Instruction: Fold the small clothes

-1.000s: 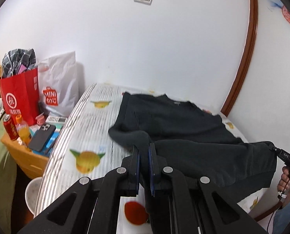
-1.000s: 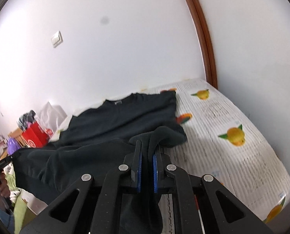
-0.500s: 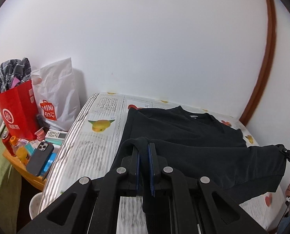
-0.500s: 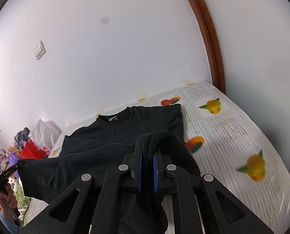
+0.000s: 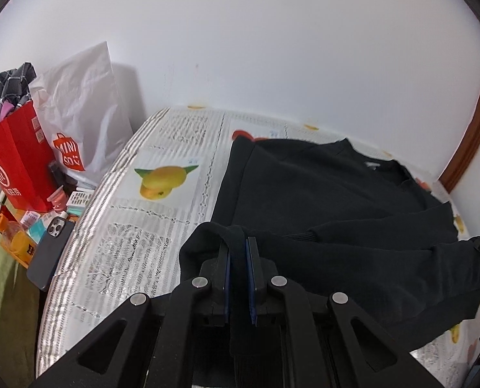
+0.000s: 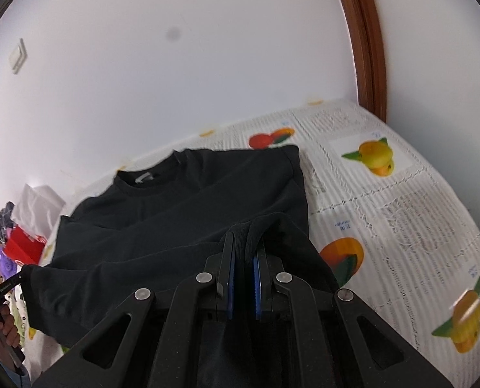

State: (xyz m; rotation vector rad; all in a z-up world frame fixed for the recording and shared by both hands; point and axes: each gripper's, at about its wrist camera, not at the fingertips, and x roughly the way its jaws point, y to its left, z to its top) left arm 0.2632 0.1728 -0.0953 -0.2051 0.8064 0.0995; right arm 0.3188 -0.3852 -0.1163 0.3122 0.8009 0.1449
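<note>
- Currently mid-fold: black sweatshirt (image 5: 320, 194) lies on the fruit-print tablecloth (image 5: 162, 213), collar at the far side near the wall, hem edge lifted at the near side.
- Left gripper (image 5: 238, 249) has its 2 tongs clamped together on the near-left hem corner; fabric bunches over the tips and hangs between them.
- Right gripper (image 6: 244, 245) likewise clamped on the near-right hem corner, ribbed hem visible pinched between the blue pads.
- Hem is stretched between both grippers, raised off the table; the upper body of the garment rests flat, a sleeve cuff (image 5: 299, 236) folded across the middle.
- Step in hand, by my read: bottom-to-top fold, hem being carried toward the collar (image 6: 149, 174).
- Next move likely calls for both grippers to travel far together at level height, keeping the hem taut, then lower it near the shoulders and let go at once.
- Risk: uneven travel would skew the fold line; slack could wrinkle the layer underneath.
- Left of the table: red bag (image 5: 17, 158), white bag (image 5: 81, 113), phone (image 5: 51, 252) on a side stand, well apart from the sweatshirt.
</note>
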